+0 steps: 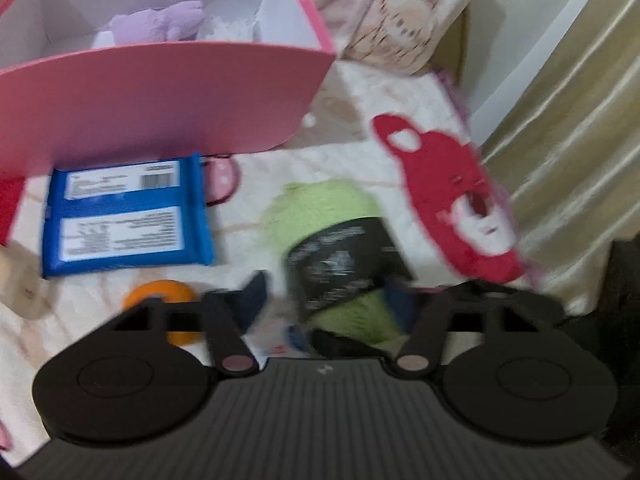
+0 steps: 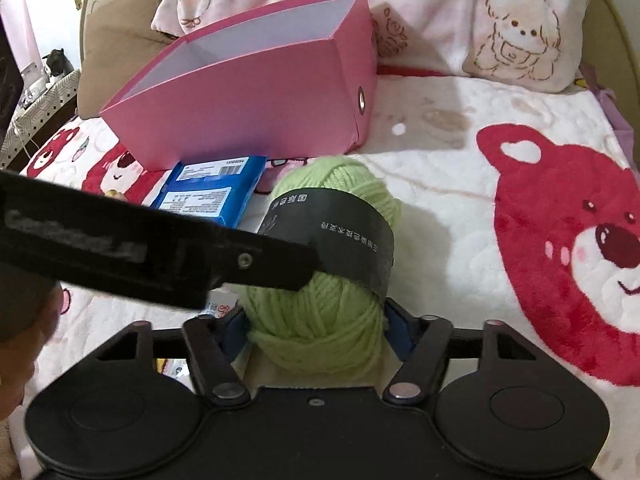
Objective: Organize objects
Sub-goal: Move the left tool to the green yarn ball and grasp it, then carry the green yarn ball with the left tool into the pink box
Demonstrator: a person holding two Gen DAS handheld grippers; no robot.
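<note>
Right wrist view: green yarn ball (image 2: pixel 320 280) lies mid-frame on the bed (image 2: pixel 440 168), my right tongs (image 2: pixel 316 334) clamped on it, left tongs (image 1: pixel 320 300) likewise. Pink box (image 2: pixel 256 120), upper left, awaits; blue packet (image 2: pixel 208 196) remains outside.

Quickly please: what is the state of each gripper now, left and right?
Left gripper: green yarn ball between its fingers; picture blurred, grip cannot be told.
Right gripper: closed on the green yarn ball.
</note>
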